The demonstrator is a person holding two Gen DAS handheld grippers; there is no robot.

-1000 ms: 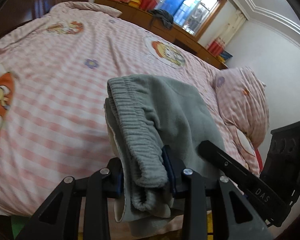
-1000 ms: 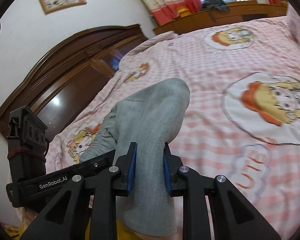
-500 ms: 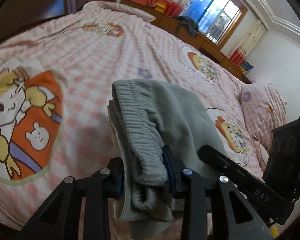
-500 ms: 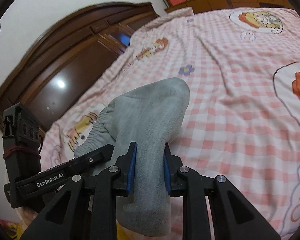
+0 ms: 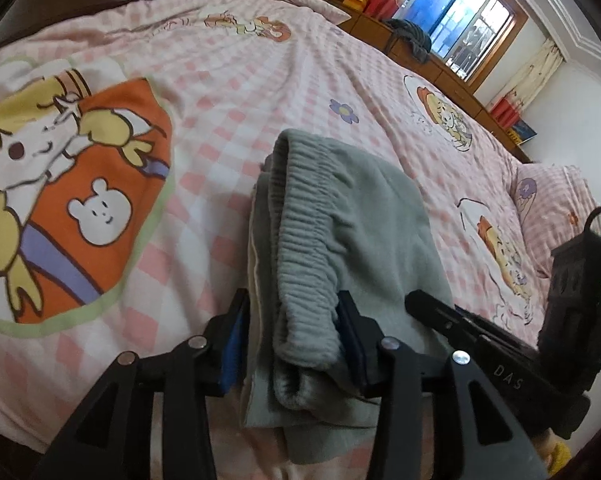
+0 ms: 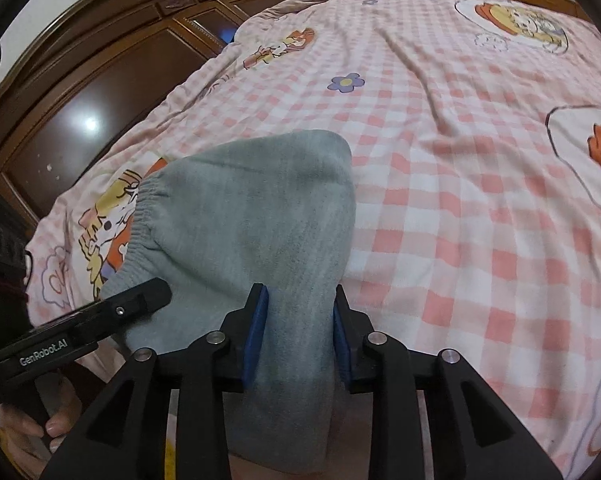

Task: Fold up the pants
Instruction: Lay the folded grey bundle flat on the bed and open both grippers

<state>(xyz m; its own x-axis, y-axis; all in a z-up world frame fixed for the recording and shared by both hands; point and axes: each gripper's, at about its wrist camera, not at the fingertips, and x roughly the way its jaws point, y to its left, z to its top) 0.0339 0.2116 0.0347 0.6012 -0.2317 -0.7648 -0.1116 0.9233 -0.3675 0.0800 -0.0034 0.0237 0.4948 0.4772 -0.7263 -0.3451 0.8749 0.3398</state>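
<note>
Spanning both tongs, the grey fleece elastic-waisted pants (image 5: 352, 216) sit between the loosening left gripper (image 5: 290, 344) and right gripper (image 6: 298, 332) pads, the pink checked bedspread (image 6: 440, 184) just below.

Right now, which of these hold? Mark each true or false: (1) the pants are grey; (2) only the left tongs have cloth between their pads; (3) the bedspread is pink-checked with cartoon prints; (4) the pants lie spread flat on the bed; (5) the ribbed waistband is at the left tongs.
1. True: the pants are grey.
2. False: pants cloth sits between the pads of both the left tongs and the right tongs, and both jaws are opening.
3. True: the bedspread is pink-checked with cartoon figures.
4. False: the pants are bunched and draped over both tongs.
5. True: the ribbed waistband runs up from the left tongs.
</note>
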